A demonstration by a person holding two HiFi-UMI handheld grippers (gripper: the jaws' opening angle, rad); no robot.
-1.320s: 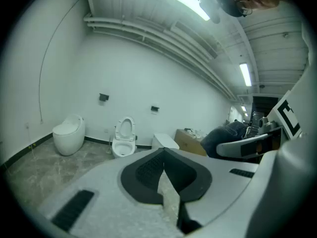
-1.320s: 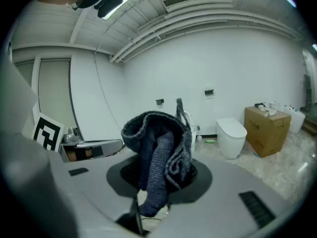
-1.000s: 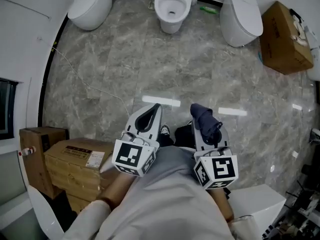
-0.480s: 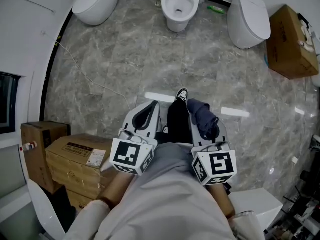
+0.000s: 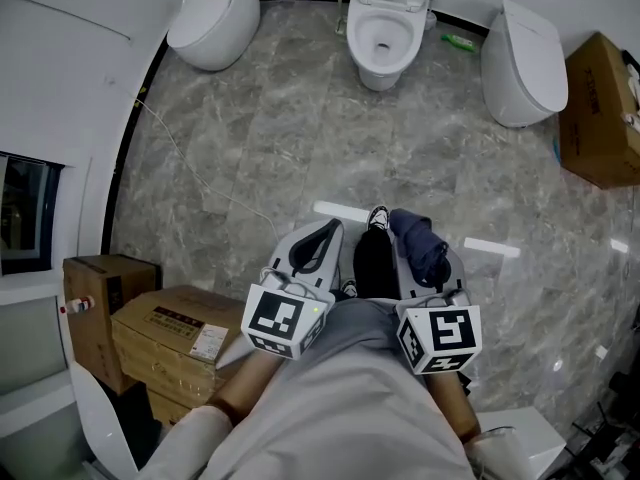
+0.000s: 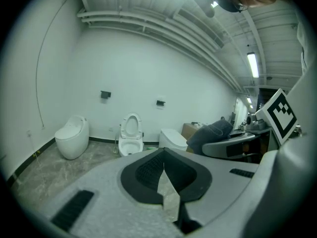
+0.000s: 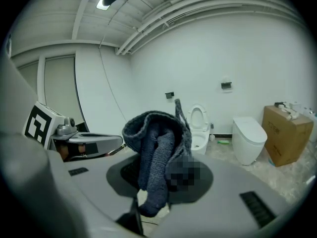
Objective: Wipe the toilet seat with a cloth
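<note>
Your right claw (image 5: 414, 236) is clenched on the dark blue cloth (image 5: 424, 253), which sits bunched above its jaws. Your left claw (image 5: 326, 236) is clenched on nothing. The open toilet (image 5: 383, 63) stands at 12 o'clock, well apart from you, w/ 2 closed ones at 11 and 1. Walk straight in, lay the cloth flat on the seat (image 5: 362, 36) & wipe round w/ light, even pressure so the wad doesn't slip out.

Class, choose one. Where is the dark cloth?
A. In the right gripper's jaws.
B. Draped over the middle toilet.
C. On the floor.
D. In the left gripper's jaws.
A: the cloth is clamped in the right gripper, while the left gripper is shut on nothing.
</note>
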